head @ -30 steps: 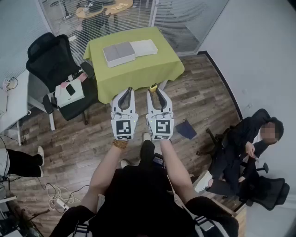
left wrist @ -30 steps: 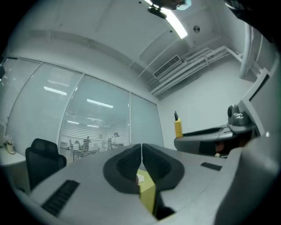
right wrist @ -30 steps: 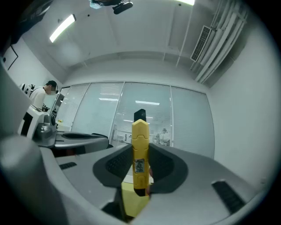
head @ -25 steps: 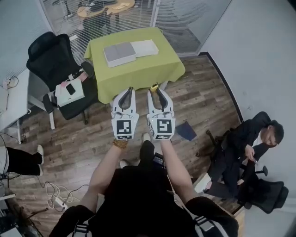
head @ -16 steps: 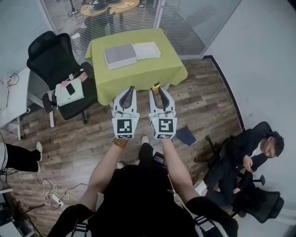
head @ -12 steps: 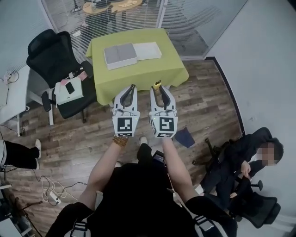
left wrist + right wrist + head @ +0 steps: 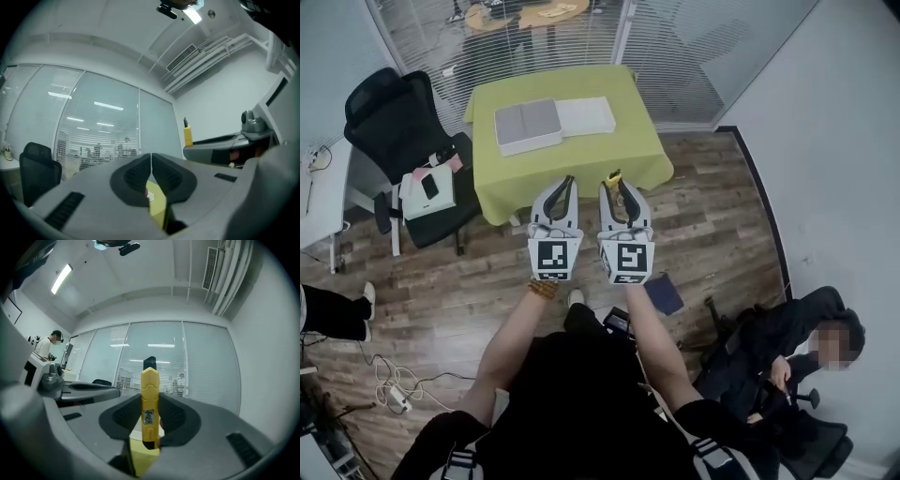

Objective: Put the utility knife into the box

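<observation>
In the head view both grippers are held side by side above the wooden floor, pointing at the table with the green cloth (image 7: 581,155). My right gripper (image 7: 616,185) is shut on a yellow utility knife (image 7: 614,175), whose tip sticks out past the jaws. The knife (image 7: 149,404) stands upright between the pads in the right gripper view. My left gripper (image 7: 563,185) is shut with nothing in it, its jaws meeting at a thin seam (image 7: 151,157). On the table lie a grey box (image 7: 528,125) and, beside it, its white lid (image 7: 586,114).
A black office chair (image 7: 384,112) stands left of the table, with a white box and a phone (image 7: 427,192) on the seat beside it. A person sits on a chair at lower right (image 7: 783,347). A blue item (image 7: 664,293) and a power strip with cables (image 7: 389,394) lie on the floor.
Both grippers have moved together towards the table, the knife still held. The table sits nearer and further left in view; the seated person has slid towards the lower right corner.
</observation>
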### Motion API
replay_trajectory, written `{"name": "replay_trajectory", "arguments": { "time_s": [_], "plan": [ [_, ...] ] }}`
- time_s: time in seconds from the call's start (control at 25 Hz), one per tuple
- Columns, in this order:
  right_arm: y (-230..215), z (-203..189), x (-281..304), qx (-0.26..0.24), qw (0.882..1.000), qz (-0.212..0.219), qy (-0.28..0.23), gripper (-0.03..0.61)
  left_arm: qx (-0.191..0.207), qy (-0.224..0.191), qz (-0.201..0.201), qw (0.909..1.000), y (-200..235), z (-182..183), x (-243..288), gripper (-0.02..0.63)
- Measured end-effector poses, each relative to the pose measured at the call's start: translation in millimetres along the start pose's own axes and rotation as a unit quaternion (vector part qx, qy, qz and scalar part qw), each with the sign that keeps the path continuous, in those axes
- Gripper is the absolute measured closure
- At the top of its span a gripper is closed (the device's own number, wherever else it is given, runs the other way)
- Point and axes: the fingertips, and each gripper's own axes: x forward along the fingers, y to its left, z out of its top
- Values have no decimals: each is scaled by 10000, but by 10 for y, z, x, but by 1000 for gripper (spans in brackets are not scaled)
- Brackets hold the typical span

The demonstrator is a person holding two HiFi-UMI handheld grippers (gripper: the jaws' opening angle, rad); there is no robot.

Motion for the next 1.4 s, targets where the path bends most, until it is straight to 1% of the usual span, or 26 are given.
{"name": "replay_trajectory", "arguments": {
  "time_s": [0.16,0.4,0.6,0.88,1.12,1.4],
  "plan": [
    [-198,-78,92,124,9999,91,11,469,67,76,0,9999,-140,-59,167,595],
    [-421,-99,186,223,9997,126,-62,469,143,146,99,9997,-188,-133,363,595],
    [-541,-120,265,272,9995,114,-106,469,188,183,-17,9997,-283,-178,500,595],
    [-774,-211,403,337,9993,-103,-84,469,189,195,-189,9995,-320,-256,800,595],
    [-1050,-302,608,183,9996,-198,-60,469,80,99,-301,9995,-371,-362,1181,595],
    [-1303,-426,1067,10,10000,-52,51,469,-73,58,-172,9998,-219,-505,1690,595]
  ]
}}
